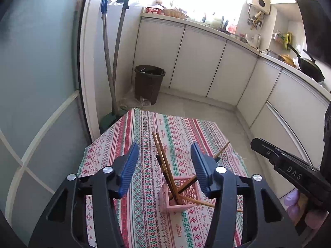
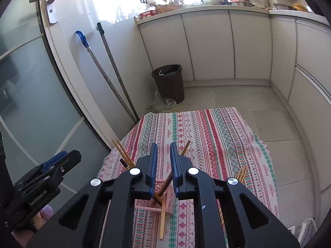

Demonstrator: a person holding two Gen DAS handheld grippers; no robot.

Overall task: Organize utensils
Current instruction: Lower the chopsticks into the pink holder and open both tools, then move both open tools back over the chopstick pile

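A pink lattice holder [image 1: 179, 194] stands on the patterned tablecloth [image 1: 149, 128] with several wooden chopsticks [image 1: 163, 161] leaning in it. My left gripper [image 1: 164, 167] is open above it, jaws wide apart with nothing between them. In the right wrist view the holder [image 2: 165, 198] sits low behind my right gripper [image 2: 163, 165], whose jaws stand a narrow gap apart and hold nothing; a chopstick [image 2: 165, 184] in the holder passes behind that gap. Loose chopsticks [image 2: 242, 172] lie on the cloth at the right, and one [image 2: 163, 221] lies in front of the holder.
A dark bin [image 1: 149, 82] stands on the floor beyond the table. Two long-handled cleaning tools [image 1: 112, 62] lean in the corner by a glass door [image 1: 37, 82]. White cabinets [image 1: 206, 62] run under a cluttered counter. The right gripper's body [image 1: 289, 169] shows at the right.
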